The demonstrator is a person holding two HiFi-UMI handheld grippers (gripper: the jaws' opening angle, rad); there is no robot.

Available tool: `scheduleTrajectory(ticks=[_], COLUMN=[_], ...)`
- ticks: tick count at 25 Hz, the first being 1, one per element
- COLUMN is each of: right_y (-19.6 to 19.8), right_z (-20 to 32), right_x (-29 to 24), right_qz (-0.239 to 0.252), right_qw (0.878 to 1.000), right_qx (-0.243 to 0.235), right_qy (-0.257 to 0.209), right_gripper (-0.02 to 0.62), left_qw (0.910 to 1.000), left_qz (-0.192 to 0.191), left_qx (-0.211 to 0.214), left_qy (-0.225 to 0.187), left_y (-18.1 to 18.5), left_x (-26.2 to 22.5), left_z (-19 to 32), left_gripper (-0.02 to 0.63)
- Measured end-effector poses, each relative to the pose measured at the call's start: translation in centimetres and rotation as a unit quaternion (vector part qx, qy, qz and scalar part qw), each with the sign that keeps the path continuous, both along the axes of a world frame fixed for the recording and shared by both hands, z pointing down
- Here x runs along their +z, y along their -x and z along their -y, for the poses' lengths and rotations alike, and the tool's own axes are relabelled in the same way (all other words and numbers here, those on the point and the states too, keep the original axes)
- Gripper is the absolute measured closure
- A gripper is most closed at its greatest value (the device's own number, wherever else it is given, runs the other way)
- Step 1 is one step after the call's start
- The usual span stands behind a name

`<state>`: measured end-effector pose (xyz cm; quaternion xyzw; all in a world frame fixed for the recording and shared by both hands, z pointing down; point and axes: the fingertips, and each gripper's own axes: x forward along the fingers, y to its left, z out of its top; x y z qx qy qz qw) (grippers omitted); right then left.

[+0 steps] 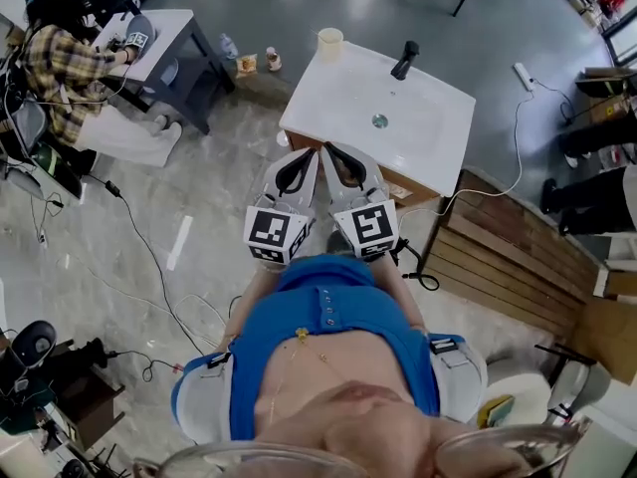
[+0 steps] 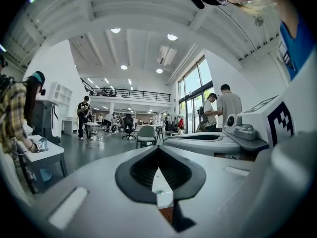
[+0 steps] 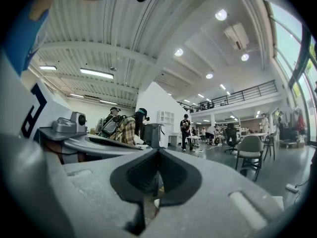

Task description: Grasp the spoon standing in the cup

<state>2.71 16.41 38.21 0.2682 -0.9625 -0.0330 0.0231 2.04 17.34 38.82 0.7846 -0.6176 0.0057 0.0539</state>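
1. head view: cup [image 1: 329,42], pale cream, stands upright at the far left corner of the white counter [image 1: 438,137]; the spoon is too small to make out in it.
2. counter is a sink top: black tap [image 1: 404,60] at its far edge, round drain [image 1: 379,120] near the middle, otherwise bare white.
3. grey floor [image 1: 199,177] all round; wooden decking [image 1: 508,252] just right of the counter; white cable [image 1: 517,157] runs past it. a person in a plaid shirt [image 1: 58,63] sits at a grey desk [image 1: 169,33] far left.
4. left gripper [image 1: 311,157] and right gripper [image 1: 331,152] are held side by side close to the body, tips over the counter's near edge, well apart from the cup.
5. left gripper view: black pads [image 2: 136,170] meet at the tips, nothing pinched; a sliver of counter shows through the wedge behind them.
6. right gripper view: pads [image 3: 176,175] likewise pressed together at the tips, holding nothing. open hall behind, chairs and standing people far off.
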Motion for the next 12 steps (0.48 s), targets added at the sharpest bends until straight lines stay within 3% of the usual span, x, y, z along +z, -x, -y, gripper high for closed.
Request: scheduleTrajectory(ticks=[12], right_y=[-2.1], right_z=[8.1], right_x=[0.2], right_qz=[-0.003], right_qw=[1.0], right_qx=[-0.021], right_qy=[-0.004], right_gripper=[0.592], left_qw=[0.9996], left_qz=[-0.003], left_qx=[-0.027], left_qy=[-0.007], left_y=[-1.7], left_x=[-0.1], left_z=[8.1], left_gripper=[0.605])
